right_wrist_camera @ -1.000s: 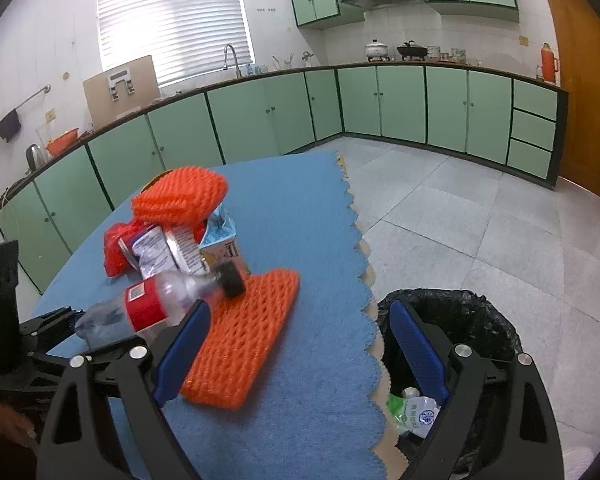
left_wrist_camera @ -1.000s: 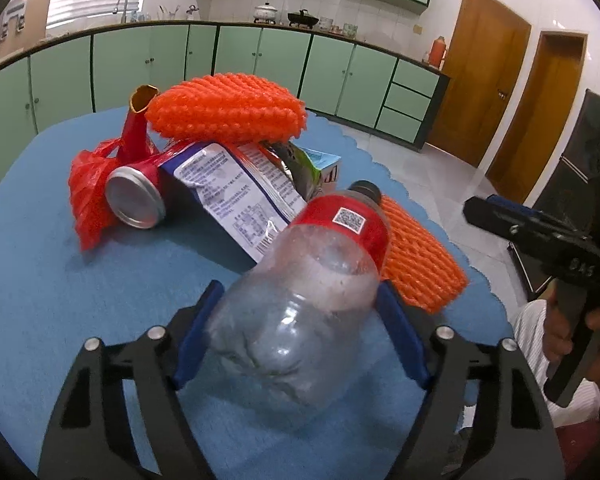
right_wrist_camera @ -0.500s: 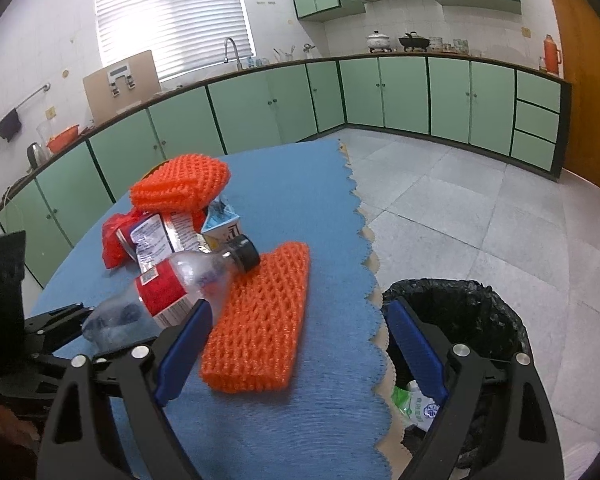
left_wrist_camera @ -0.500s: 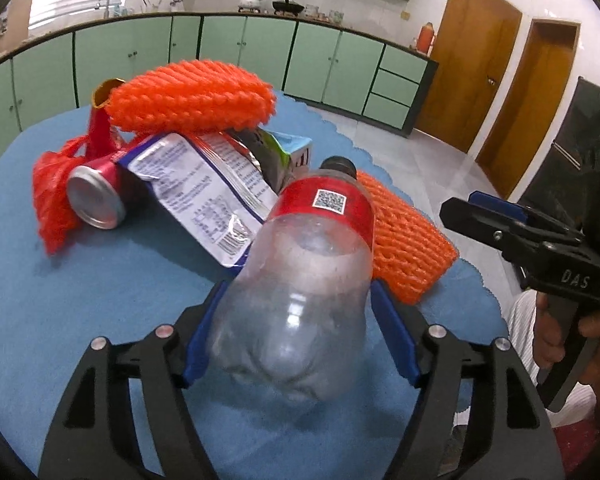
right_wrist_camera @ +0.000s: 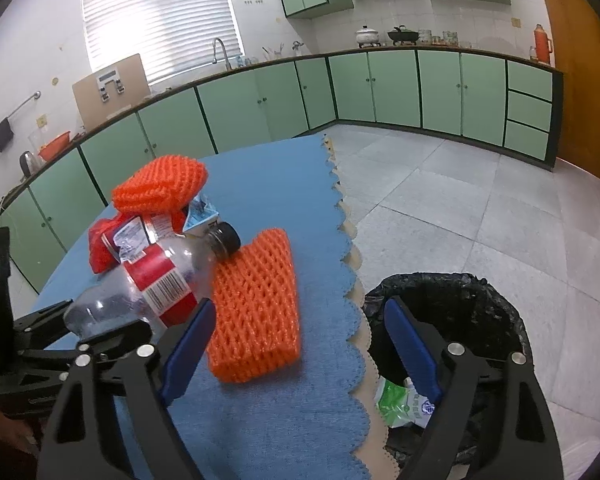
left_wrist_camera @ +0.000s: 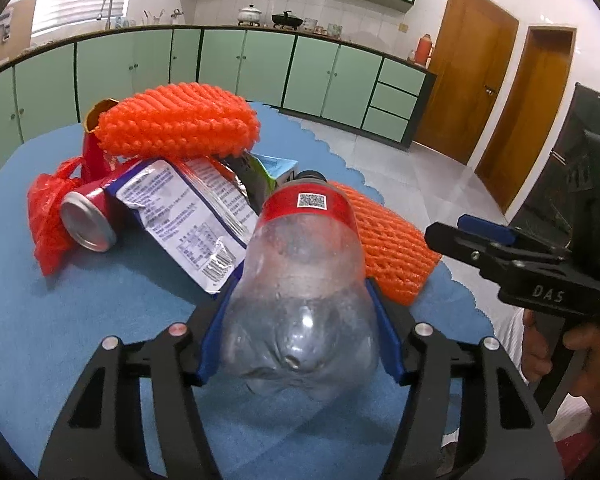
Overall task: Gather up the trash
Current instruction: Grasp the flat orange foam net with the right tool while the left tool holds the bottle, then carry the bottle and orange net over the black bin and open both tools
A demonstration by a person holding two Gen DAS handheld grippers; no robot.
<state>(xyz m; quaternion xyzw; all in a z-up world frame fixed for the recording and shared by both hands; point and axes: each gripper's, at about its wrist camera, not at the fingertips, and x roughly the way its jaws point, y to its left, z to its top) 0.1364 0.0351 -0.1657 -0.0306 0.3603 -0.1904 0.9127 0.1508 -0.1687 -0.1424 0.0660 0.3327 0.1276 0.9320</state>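
Our left gripper clamps the base of a clear plastic bottle, both blue pads pressed against its sides at lower centre of the left wrist view; the red label and black cap point away from us. In the right wrist view the bottle sits at left centre, raised above the blue table cover. Behind it in the left wrist view lie a red can, a snack bag, a red plastic bag and an orange foam net on top of the pile. A second, flat orange net lies just beside the bottle. Our right gripper hangs with its fingers spread wide and nothing between them, over the table edge. The black-lined bin stands on the floor at lower right, with a white-green wrapper inside
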